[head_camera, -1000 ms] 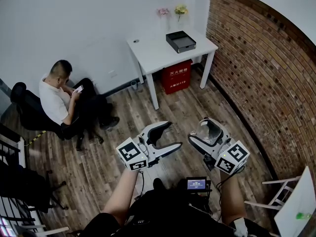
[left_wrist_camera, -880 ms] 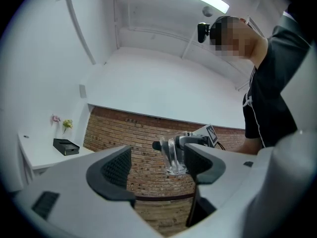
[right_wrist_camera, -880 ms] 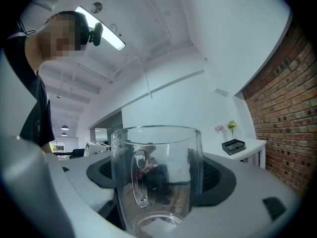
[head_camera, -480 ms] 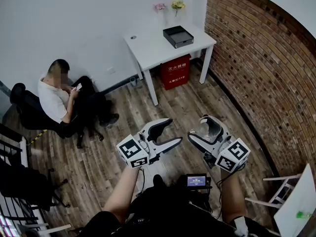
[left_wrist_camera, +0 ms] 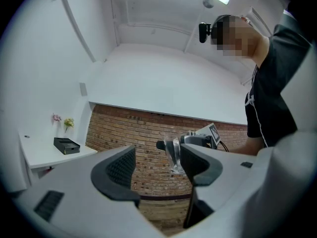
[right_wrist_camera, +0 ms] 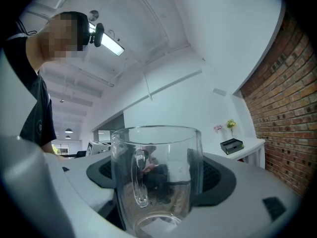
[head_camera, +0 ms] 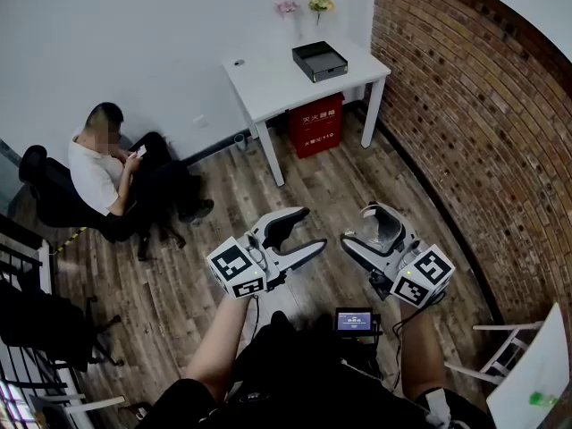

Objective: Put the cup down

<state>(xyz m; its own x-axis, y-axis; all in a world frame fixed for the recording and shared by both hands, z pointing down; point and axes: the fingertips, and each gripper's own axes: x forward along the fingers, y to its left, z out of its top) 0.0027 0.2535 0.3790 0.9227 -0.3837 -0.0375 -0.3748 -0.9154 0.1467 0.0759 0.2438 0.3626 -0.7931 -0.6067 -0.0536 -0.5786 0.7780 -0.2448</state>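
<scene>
A: Where's the cup (right_wrist_camera: 156,182)?
B: My right gripper (head_camera: 365,226) jaws pinch it above the floor (head_camera: 295,177). My left gripper (head_camera: 311,229) jaws are spread and empty, and have just been narrowing.
A: Ahead?
B: Seated person (head_camera: 98,164) at ten o'clock. White surface (head_camera: 268,83) at twelve, red box (head_camera: 315,125) beneath. Brick wall (head_camera: 465,105) at two.

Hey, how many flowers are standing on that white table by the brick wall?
2. A pink flower and a yellow flower stand side by side at the back of the white table, by the wall, behind the black tray. None looks hidden.
</scene>
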